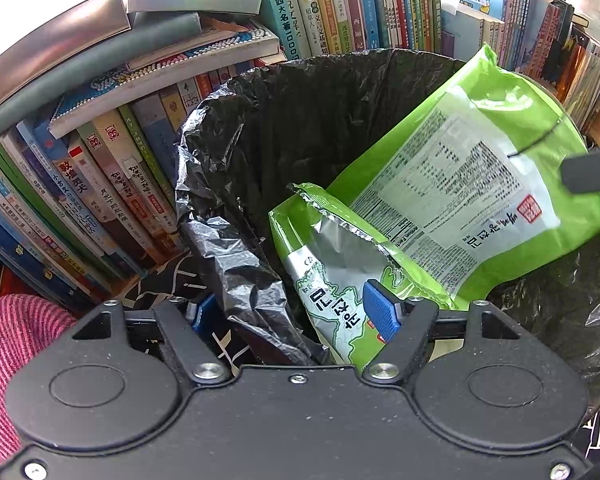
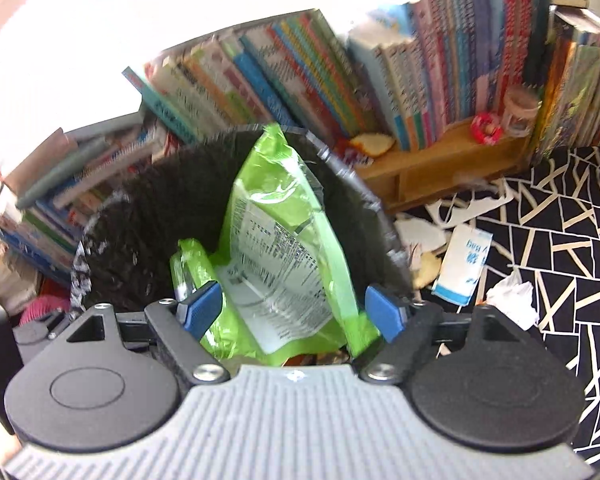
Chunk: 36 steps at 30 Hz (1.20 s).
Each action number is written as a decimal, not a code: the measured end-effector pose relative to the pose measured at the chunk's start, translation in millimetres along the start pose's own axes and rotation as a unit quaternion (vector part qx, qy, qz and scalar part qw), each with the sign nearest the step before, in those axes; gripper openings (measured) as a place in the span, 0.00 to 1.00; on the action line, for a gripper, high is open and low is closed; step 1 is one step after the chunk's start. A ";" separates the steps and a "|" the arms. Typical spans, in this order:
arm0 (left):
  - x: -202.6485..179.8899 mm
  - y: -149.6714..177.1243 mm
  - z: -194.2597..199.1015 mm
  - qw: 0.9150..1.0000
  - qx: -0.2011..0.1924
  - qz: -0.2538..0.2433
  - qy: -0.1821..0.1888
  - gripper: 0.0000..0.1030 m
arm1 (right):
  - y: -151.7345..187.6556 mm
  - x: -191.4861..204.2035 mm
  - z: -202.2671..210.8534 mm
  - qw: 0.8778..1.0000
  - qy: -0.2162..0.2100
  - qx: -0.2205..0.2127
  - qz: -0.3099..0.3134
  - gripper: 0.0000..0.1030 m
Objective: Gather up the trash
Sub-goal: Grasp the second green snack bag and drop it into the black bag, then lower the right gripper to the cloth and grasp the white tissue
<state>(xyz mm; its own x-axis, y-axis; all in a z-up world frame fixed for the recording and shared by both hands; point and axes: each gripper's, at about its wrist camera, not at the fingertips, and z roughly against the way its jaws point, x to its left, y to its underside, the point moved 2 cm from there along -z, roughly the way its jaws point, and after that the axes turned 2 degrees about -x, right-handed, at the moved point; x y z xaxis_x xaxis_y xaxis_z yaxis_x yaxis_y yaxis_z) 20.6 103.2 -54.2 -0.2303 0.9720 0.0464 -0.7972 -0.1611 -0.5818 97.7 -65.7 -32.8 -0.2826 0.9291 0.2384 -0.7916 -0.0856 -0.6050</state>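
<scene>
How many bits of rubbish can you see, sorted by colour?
Green snack bags in the black-lined bin: 2, large and small
White and blue packet on the patterned cloth: 1
White crumpled tissue: 1
Total: 4

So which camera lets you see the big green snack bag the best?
The left wrist view. There the big green bag is sharp, its printed label readable, leaning in the black bin bag. The right wrist view shows the same bag blurred, between the right gripper's open fingers.
</scene>
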 end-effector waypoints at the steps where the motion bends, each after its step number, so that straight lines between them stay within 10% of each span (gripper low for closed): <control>1: 0.1 0.2 0.1 1.000 0.000 0.000 0.000 0.70 | -1.0 -3.5 4.1 1.000 -0.002 -0.008 -0.005 0.84; 19: 1.3 0.2 0.0 1.000 0.000 -0.006 -0.004 0.71 | -4.7 -95.3 49.3 0.978 0.097 -0.155 -0.098 0.86; 36: -3.9 -0.3 -0.5 0.999 0.002 -0.026 -0.026 0.75 | 47.1 -212.6 -67.5 0.955 0.215 -0.085 -0.185 0.86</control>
<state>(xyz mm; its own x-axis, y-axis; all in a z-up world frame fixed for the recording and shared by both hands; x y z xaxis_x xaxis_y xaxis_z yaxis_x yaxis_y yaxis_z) 22.0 99.6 -54.6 -0.2178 0.9688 0.1182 -0.8105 -0.1121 -0.5750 157.0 -243.0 -163.2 0.2772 0.9492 0.1489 -0.6841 0.3039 -0.6631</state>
